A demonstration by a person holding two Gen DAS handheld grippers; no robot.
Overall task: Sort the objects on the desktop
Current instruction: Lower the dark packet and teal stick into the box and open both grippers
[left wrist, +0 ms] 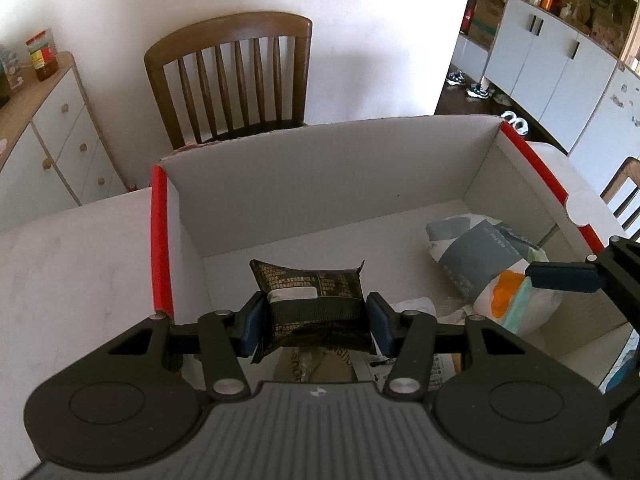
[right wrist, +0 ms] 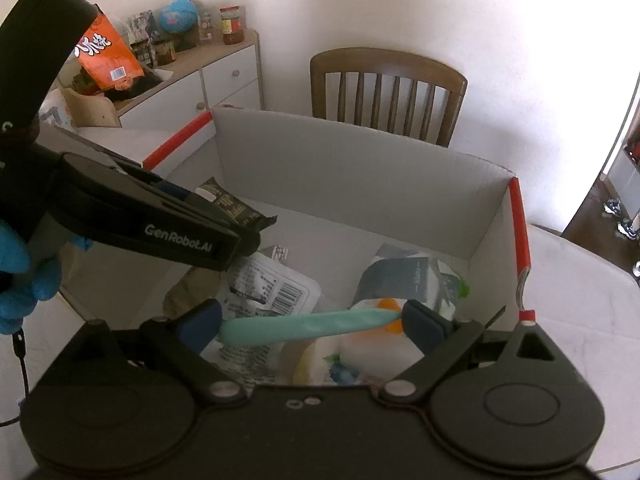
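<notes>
A white cardboard box [left wrist: 328,184] with red-edged flaps sits on the pale tabletop [left wrist: 72,280], and both claws hang over its open top. Behind it stands a brown wooden chair [left wrist: 236,76] against the white wall, and off to one side a white sideboard [left wrist: 48,136] carries jars and an orange snack bag [right wrist: 106,56].

Already lying in the box: a grey-and-white tissue pack [left wrist: 480,264], a white packet with a barcode [right wrist: 272,292] and a tan wrapper under it (partly hidden by the claws, so I can't read more of it). The box's near wall and the claws themselves block most of the floor of the box.

The left claw [left wrist: 316,322] is pinched tight on a dark snack packet [left wrist: 312,300], its 2 blue pads pressing the packet's sides, holding it above the box's near left part, clear of the things below. A hand in a blue glove [right wrist: 20,276] grips that tool's handle.

The right claw [right wrist: 312,326] stands wide, yet it is clamped on a long mint-green thing [right wrist: 304,326] that spans crosswise from 1 pad to the other, held over the tissue pack and another white pack with a printed pattern [right wrist: 360,360] on the box's right side.
</notes>
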